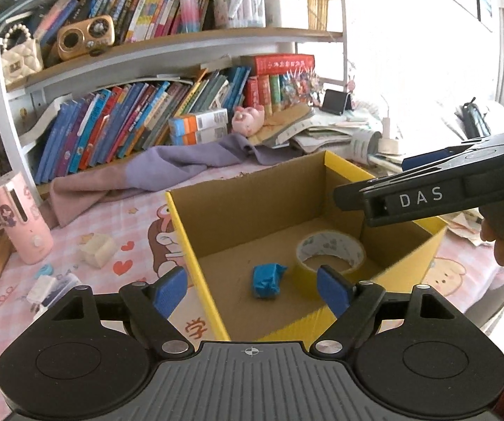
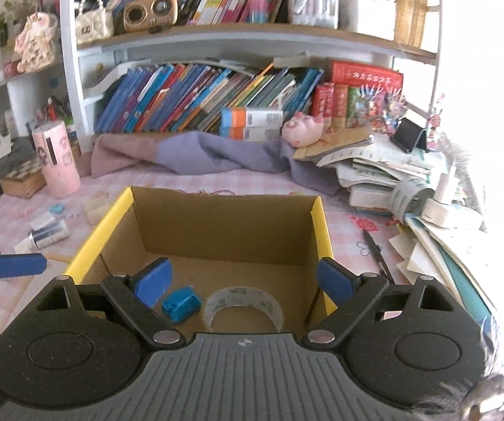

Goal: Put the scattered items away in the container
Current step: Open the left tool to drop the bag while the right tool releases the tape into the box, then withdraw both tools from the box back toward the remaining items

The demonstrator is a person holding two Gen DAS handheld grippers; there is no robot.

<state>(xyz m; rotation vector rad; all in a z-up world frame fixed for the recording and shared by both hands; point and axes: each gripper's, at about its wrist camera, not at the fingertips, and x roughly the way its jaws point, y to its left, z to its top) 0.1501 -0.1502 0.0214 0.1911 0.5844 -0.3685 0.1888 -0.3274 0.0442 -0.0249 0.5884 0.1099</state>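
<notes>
Both grippers hang over the yellow cardboard box [image 2: 224,231], fingers spread wide and holding nothing. Between the right gripper [image 2: 243,282] fingers lie the tape roll [image 2: 243,303] and, just beside its left pad, the blue wrapped block [image 2: 181,303]; both also lie between the left gripper [image 1: 252,289] fingers.

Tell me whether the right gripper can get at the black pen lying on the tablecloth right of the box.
Probably yes. The right gripper hangs open and empty over the box, and the black pen lies bare on the tablecloth just outside its right wall, nothing on top; the paper pile beside it leaves room.
</notes>
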